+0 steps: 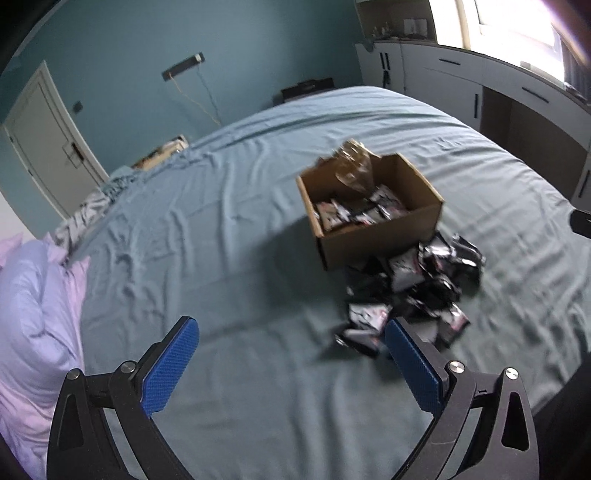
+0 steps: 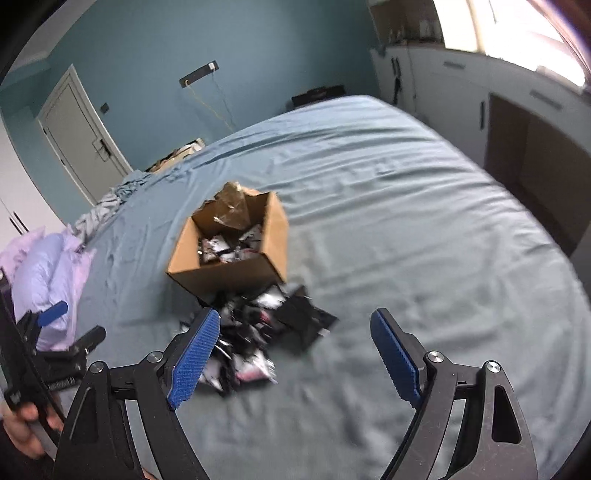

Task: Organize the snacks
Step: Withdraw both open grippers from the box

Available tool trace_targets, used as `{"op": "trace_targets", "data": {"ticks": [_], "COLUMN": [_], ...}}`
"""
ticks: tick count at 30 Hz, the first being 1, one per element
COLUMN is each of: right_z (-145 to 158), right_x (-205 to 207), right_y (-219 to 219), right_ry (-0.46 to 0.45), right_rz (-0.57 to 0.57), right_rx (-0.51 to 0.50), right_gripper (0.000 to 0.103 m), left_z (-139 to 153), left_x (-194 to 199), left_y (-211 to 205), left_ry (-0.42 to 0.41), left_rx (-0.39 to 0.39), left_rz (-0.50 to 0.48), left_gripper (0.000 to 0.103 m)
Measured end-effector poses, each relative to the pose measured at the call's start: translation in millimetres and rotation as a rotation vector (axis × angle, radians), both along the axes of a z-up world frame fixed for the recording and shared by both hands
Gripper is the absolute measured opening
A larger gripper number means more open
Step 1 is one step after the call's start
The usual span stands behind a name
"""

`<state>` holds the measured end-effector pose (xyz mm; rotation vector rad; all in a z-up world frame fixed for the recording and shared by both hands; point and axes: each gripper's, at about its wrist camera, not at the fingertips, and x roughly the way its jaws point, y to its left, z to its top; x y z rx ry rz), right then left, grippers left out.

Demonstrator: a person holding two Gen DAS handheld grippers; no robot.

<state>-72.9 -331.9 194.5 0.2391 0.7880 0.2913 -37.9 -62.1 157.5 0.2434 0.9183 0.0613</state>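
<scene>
Left wrist view: we are holding both grippers, left gripper [image 1: 291,332] and right gripper [image 2: 295,325], jaws wide apart and empty, above snack packets [image 1: 410,291] lying beside the cardboard box [image 1: 369,236] on the bed [image 1: 221,240].

Teal-blue walls [image 1: 122,48], pale panelled door [image 1: 48,136] at the left, wide bed under a wrinkled blue-grey sheet [image 1: 229,206], lilac pillows [image 1: 33,310] at its left edge, white cabinets [image 1: 450,85] along the right wall, bright window [image 1: 517,26] above them
</scene>
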Motion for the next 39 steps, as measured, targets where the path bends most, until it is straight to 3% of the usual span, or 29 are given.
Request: {"op": "trace_targets", "data": {"ticks": [3, 6, 9, 14, 22, 29, 33, 35, 39], "right_z": [9, 3, -5, -11, -14, -19, -3, 8, 42], "right_x": [-20, -31, -22, -3, 1, 2, -12, -24, -52], "right_y": [-5, -4, 3, 12, -4, 1, 13, 18, 36], "right_ry": [-0.007, 0.007, 0.047, 0.105, 0.126, 0.147, 0.109, 0.097, 0.092], "right_rz": [-0.016, -0.018, -0.029, -0.012, -0.055, -0.061, -0.063, -0.036, 0.053], "right_rx": [-0.004, 0.026, 0.011, -0.015, 0.057, 0.036, -0.059, -0.055, -0.149], "right_gripper": [0.083, 0.083, 0.083, 0.083, 0.083, 0.083, 0.083, 0.083, 0.083], "left_z": [-4, -6, -9, -14, -11, -8, 14, 34, 76], "left_x": [-3, -5, -3, 3, 5, 2, -7, -21, -57], "left_y": [-1, -4, -3, 6, 15, 8, 9, 5, -10], "left_ry": [0.015, 0.002, 0.000, 0.019, 0.015, -0.017, -0.035, -0.056, -0.071], "left_rx": [-0.017, 0.013, 0.044, 0.025, -0.031, 0.013, -0.026, -0.051, 0.000], "left_rz": [-0.006, -0.010, 0.002, 0.039, 0.065, 0.037, 0.031, 0.008, -0.039], "left_gripper": [0.103, 0.103, 0.103, 0.103, 0.103, 0.103, 0.103, 0.103, 0.103]}}
